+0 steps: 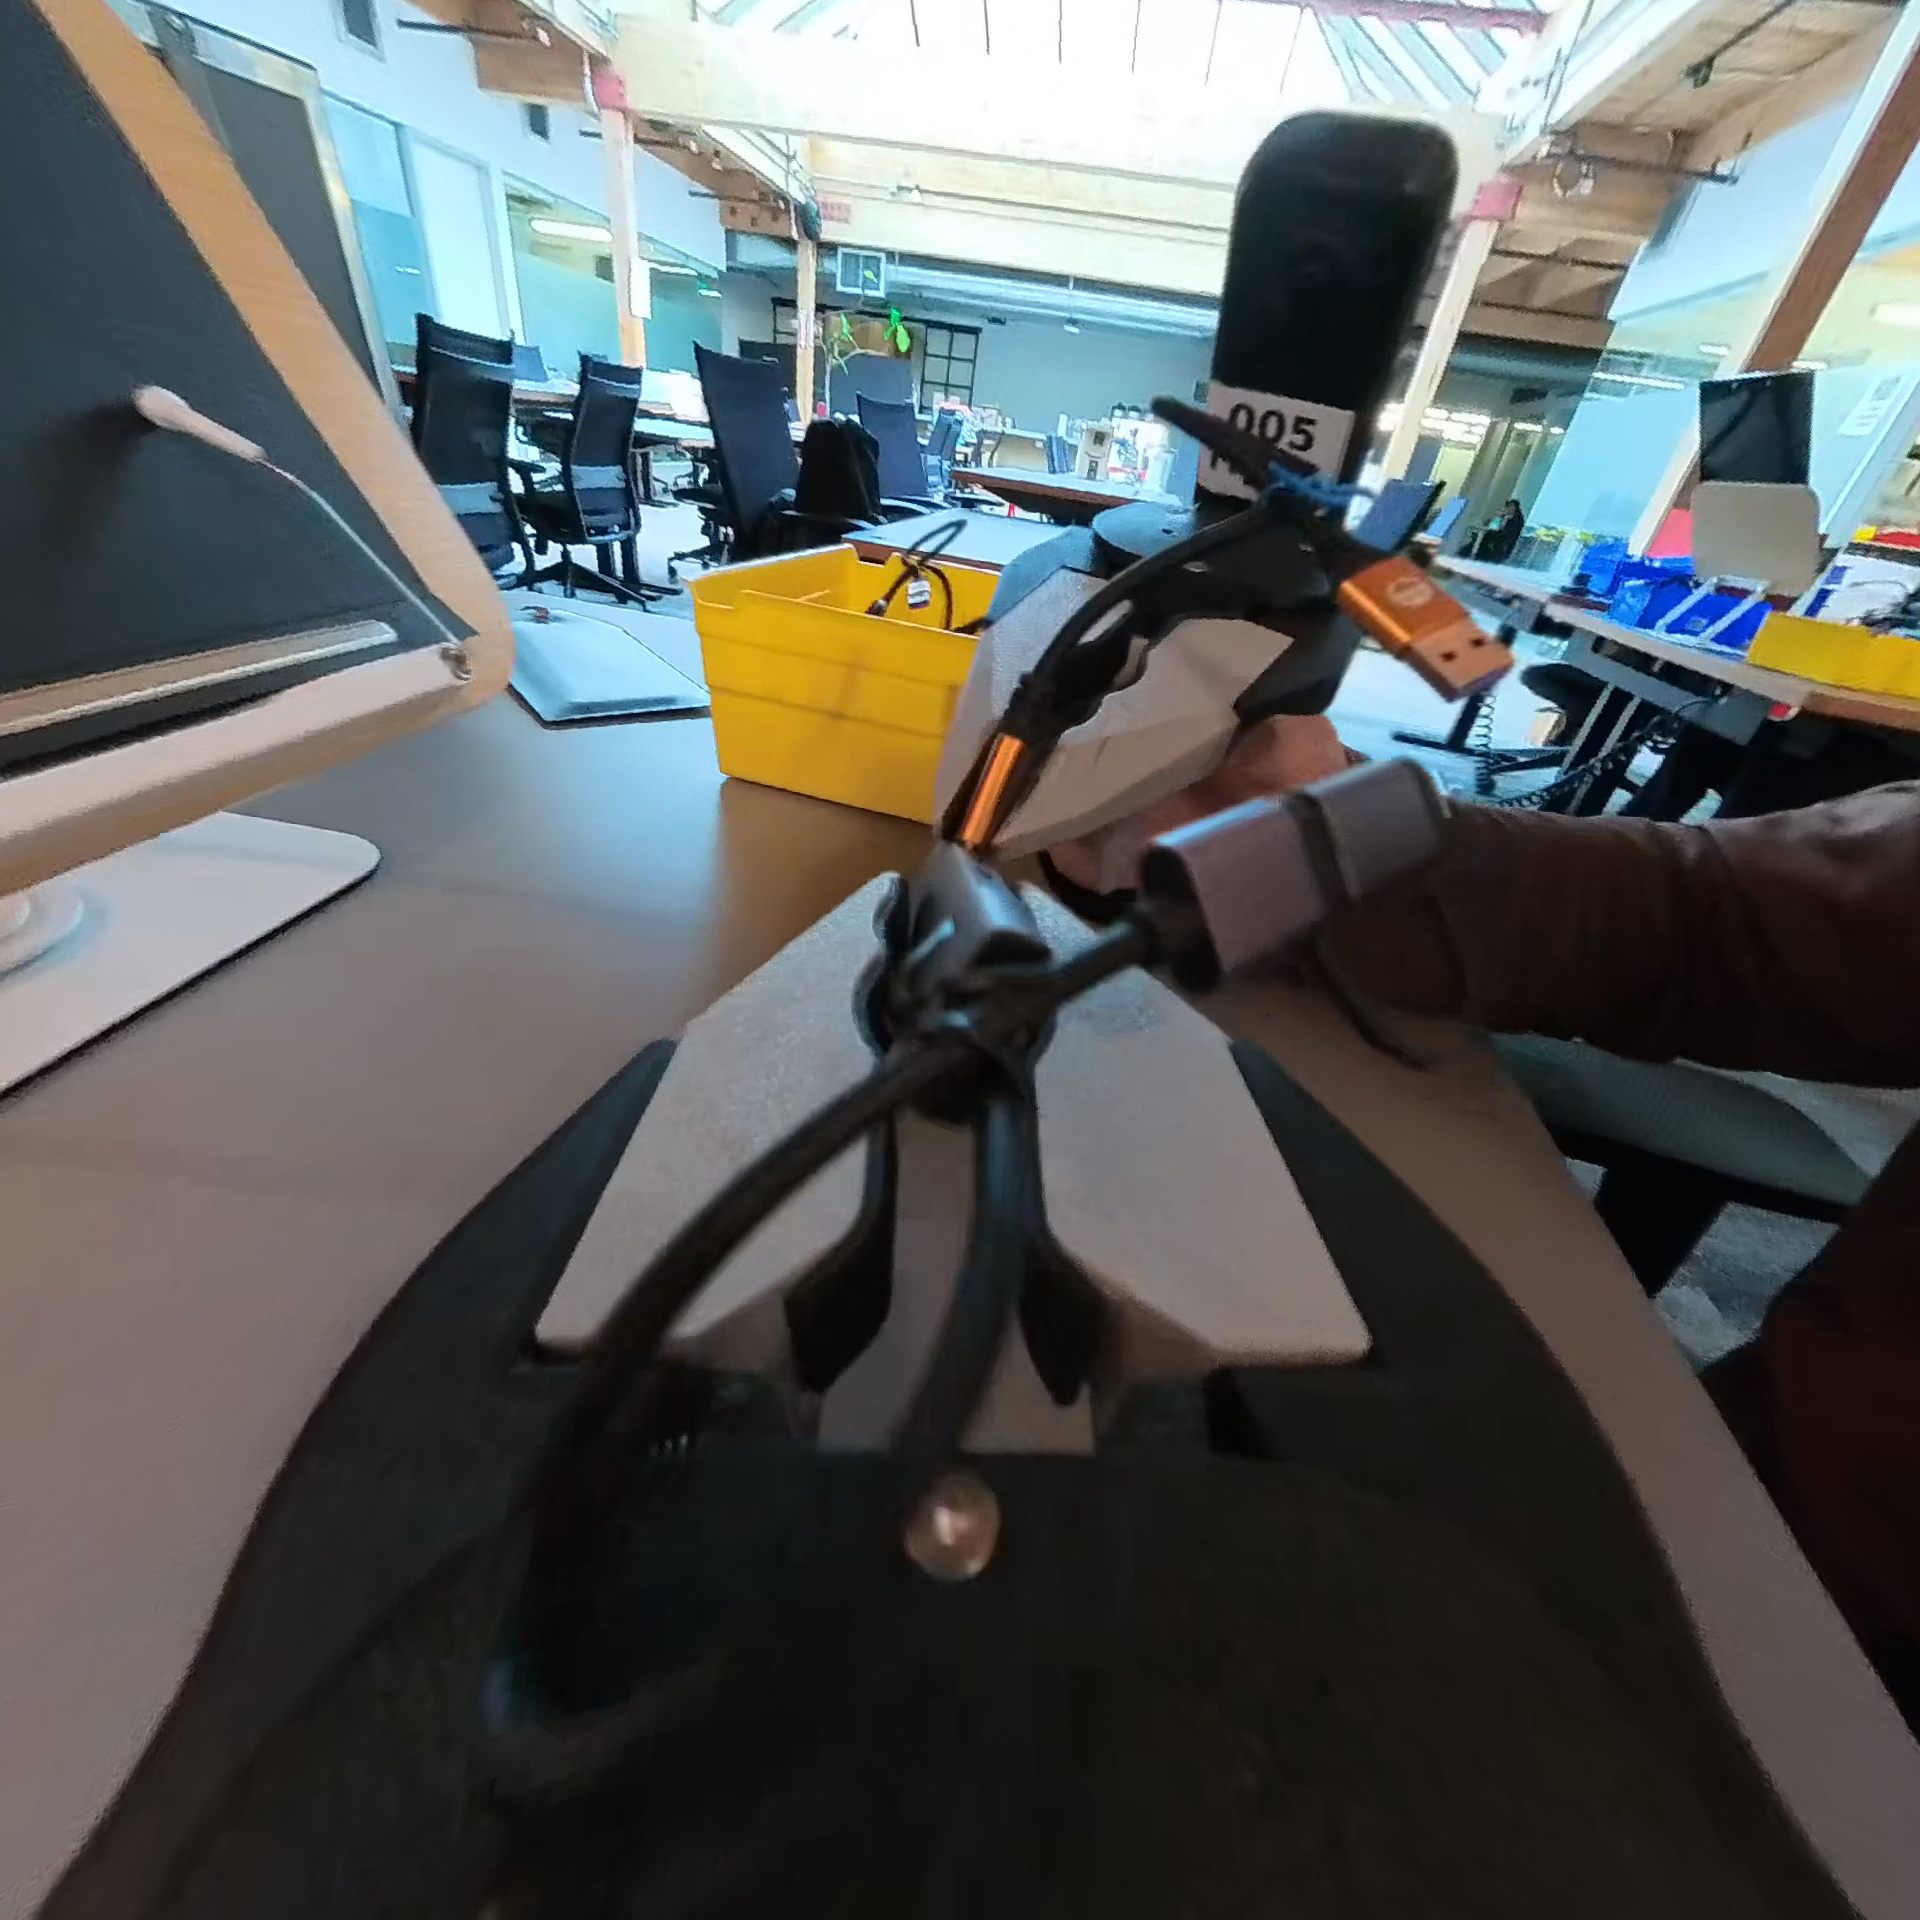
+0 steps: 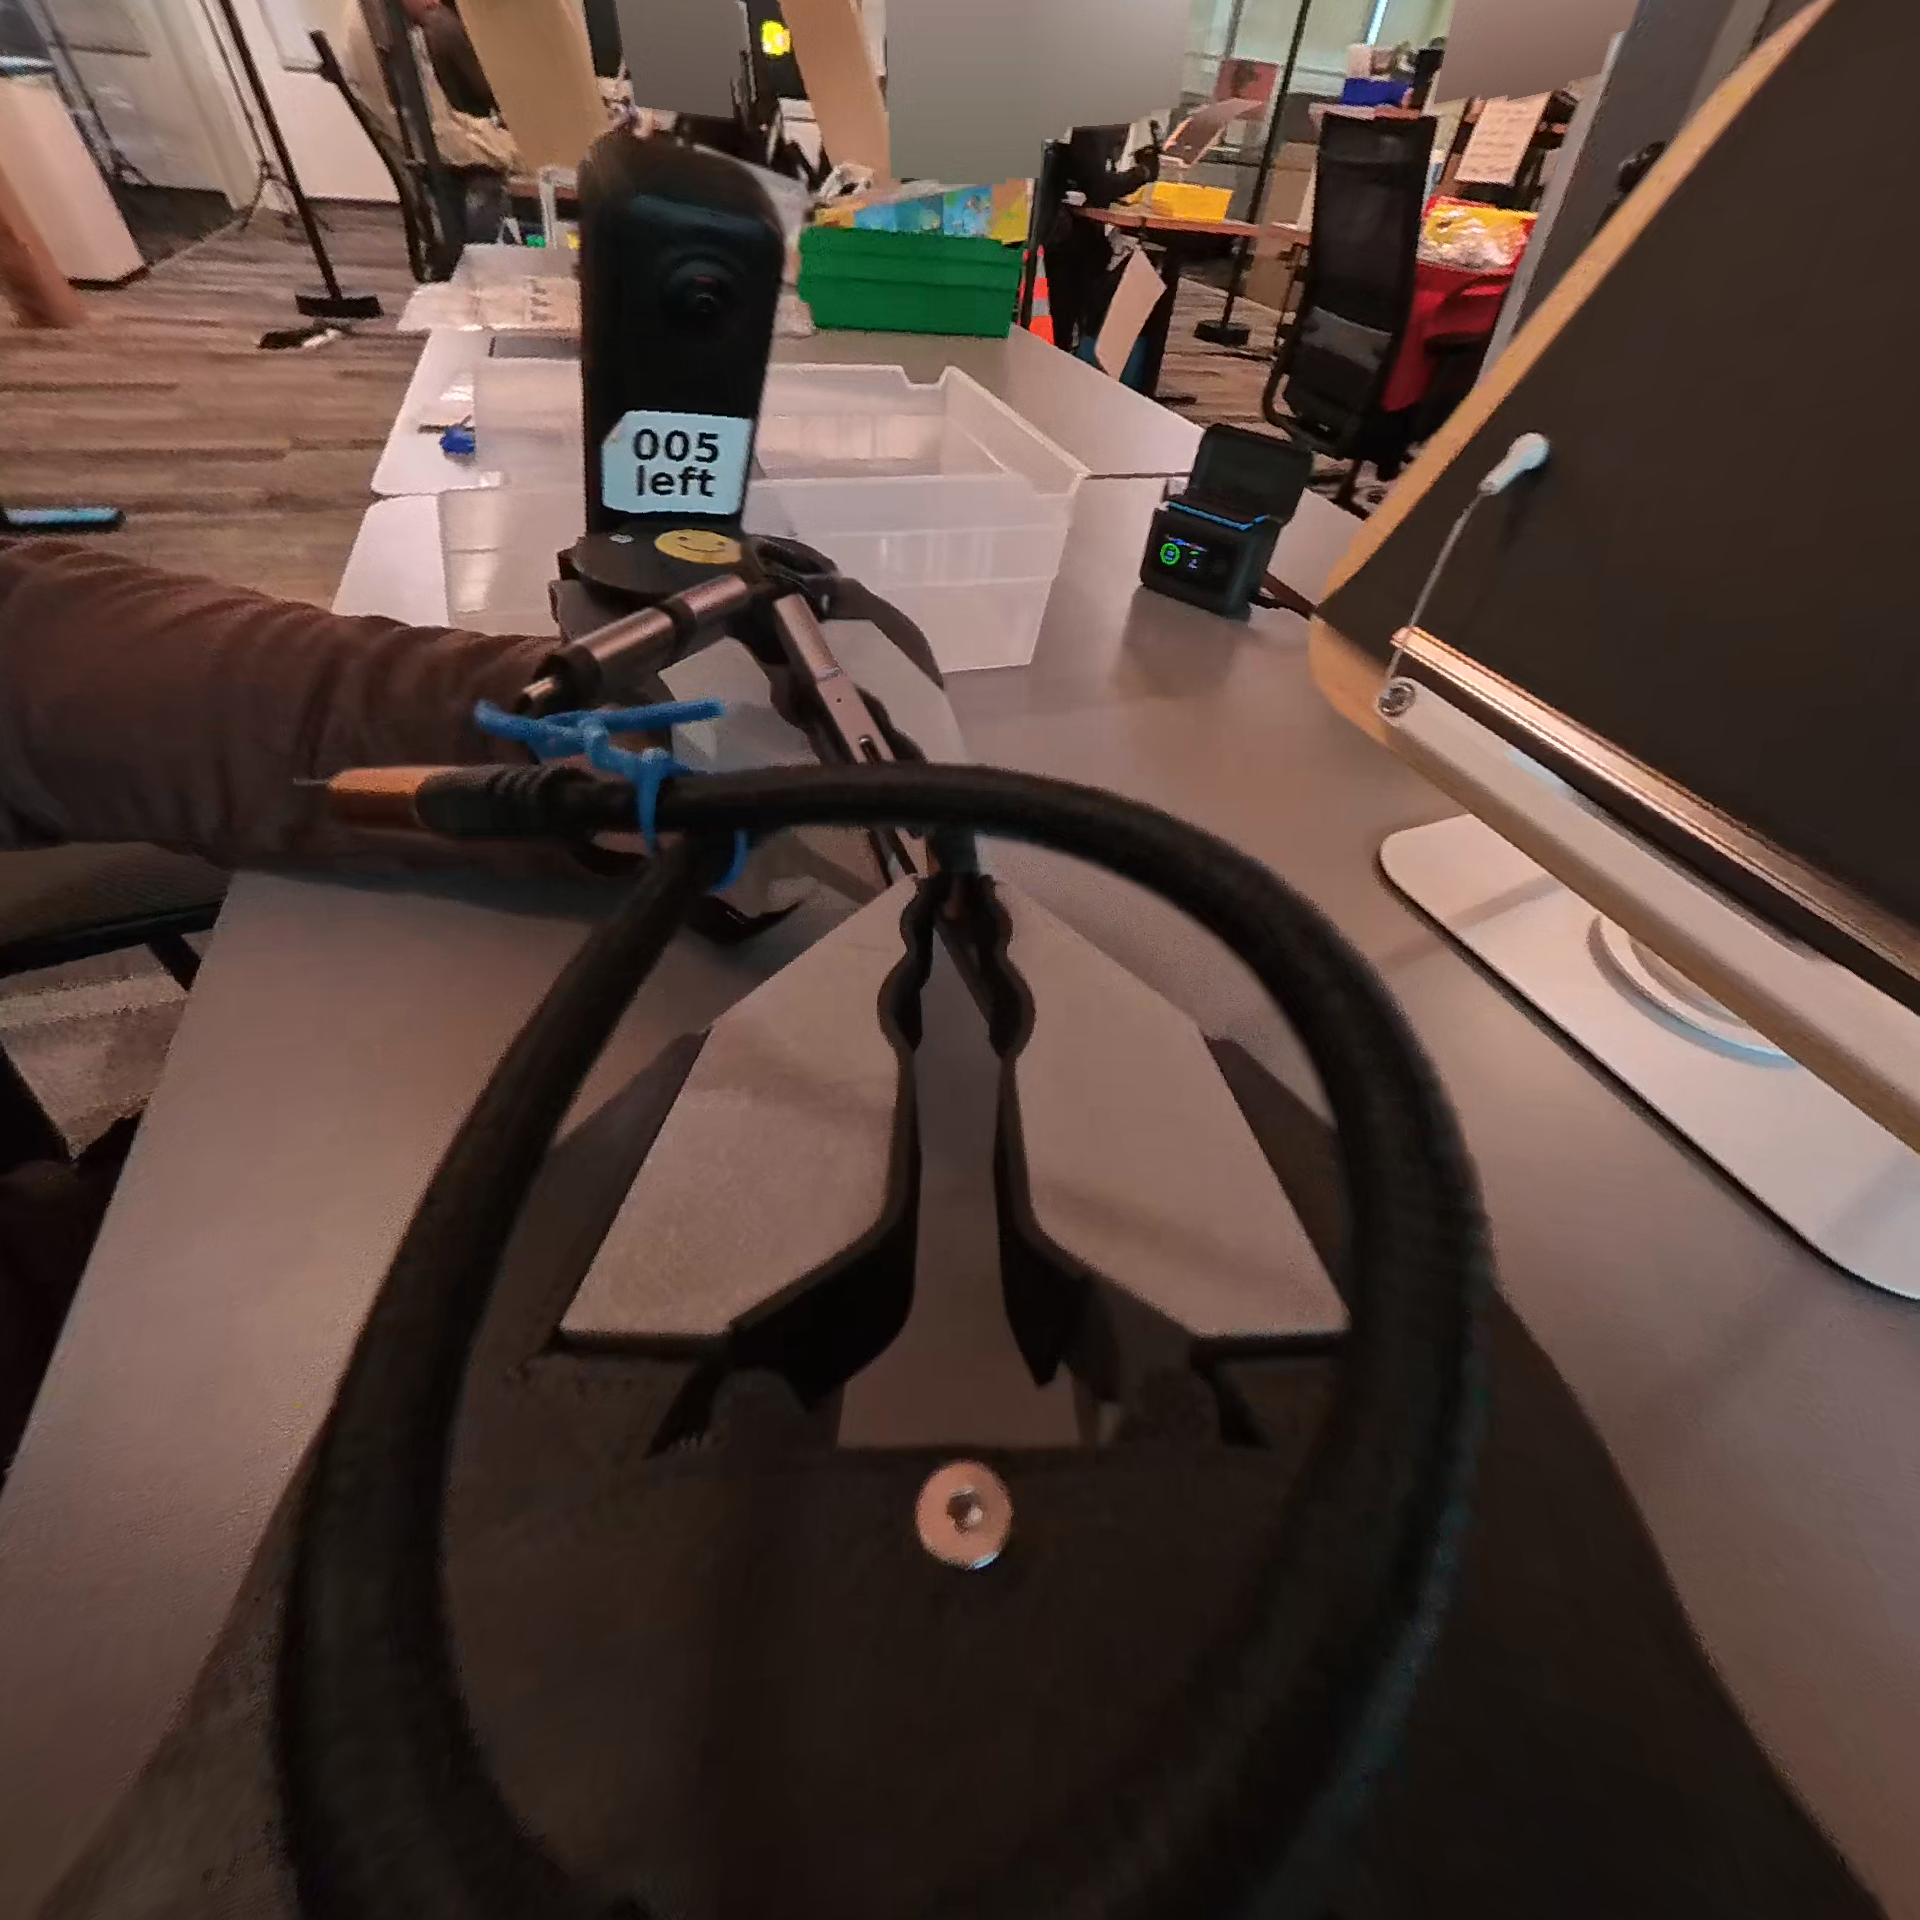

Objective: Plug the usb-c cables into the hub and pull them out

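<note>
Table (image 2: 1195,727): monitor (image 2: 1714,520) on its stand at one side edge. Clear bin (image 2: 935,499) toward the far edge, small charger case (image 2: 1216,540) between bin and monitor. Bin with cables (image 1: 831,665) at the opposite far edge, beside the monitor.

Hub (image 1: 971,914) blurred and half covered by looped cable (image 1: 727,1226) at left gripper (image 1: 961,904) tips; ports not readable. Contact between orange plug (image 1: 987,790) and hub too soft to judge. Right gripper (image 2: 951,883) tips crowded by braided cable (image 2: 1403,1091); grip point hidden, hub edge (image 2: 831,696) seen only as a thin sliver. Hand behind far gripper (image 1: 1278,769) mostly covered. Monitor (image 1: 156,499) cut by left picture edge. Yellow bin (image 1: 831,665) contents too small to tell. Grey patches (image 2: 1029,83) mask background at top.
</note>
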Motion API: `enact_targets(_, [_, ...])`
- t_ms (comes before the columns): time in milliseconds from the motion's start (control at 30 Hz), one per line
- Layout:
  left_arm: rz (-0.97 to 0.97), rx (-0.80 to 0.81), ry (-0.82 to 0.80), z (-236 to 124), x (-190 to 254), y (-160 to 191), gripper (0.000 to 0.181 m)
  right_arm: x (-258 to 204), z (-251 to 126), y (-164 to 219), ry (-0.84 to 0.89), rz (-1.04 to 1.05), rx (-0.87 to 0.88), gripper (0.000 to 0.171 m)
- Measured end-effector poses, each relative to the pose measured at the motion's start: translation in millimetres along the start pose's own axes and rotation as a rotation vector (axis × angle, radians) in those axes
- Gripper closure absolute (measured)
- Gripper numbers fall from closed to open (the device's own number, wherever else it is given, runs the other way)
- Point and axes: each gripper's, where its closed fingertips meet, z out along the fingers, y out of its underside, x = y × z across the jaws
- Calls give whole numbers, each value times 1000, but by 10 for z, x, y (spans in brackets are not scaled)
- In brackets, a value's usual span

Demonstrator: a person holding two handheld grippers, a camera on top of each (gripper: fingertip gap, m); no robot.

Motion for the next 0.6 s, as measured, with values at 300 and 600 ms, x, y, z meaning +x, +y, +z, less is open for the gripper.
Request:
enact_targets(300, [74, 18, 8, -58, 37, -74, 174, 1, -89, -28, -53, 44, 30, 165])
enact_targets(600, [-52, 12, 49, 13, 75, -32, 172, -62, -105, -15, -49, -1, -13, 165])
